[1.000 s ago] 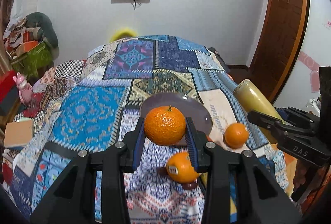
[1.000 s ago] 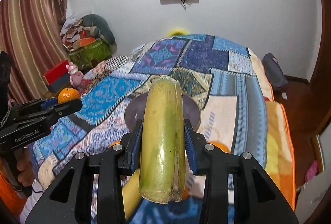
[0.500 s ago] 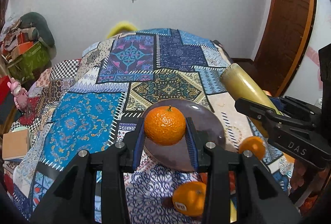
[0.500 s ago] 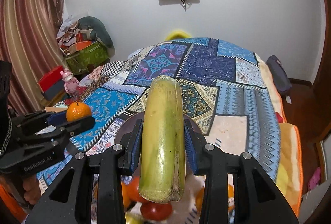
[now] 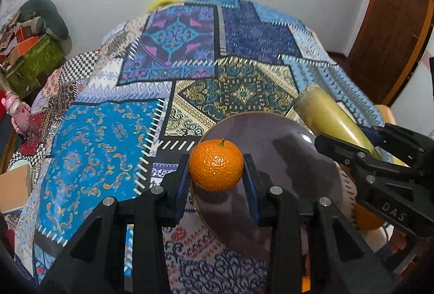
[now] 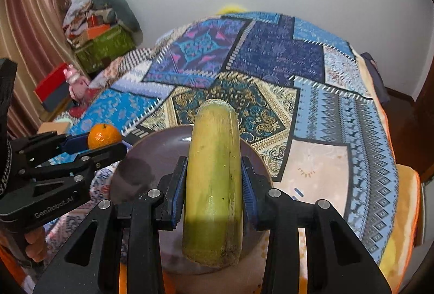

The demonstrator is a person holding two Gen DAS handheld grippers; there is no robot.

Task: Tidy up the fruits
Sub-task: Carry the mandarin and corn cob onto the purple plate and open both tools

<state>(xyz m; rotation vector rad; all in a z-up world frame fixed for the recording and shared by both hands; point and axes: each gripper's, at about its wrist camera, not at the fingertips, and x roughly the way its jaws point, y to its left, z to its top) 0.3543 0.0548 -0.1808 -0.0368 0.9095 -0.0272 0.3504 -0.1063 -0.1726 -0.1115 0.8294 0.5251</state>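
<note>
My left gripper is shut on an orange and holds it over the near left rim of a dark round plate on the patchwork bedspread. My right gripper is shut on a yellow-green banana and holds it above the same plate. The banana and right gripper show at the right of the left wrist view. The left gripper with its orange shows at the left of the right wrist view. Another orange lies partly hidden under the right gripper.
The patchwork bedspread covers the bed and falls off at the right edge. A pink toy, boxes and a green bin stand on the floor at the left. A wooden door is at the right.
Both grippers have moved forward and lower over the plate, which now looks larger and closer. The loose fruits near the front have slid out of sight below the grippers.
</note>
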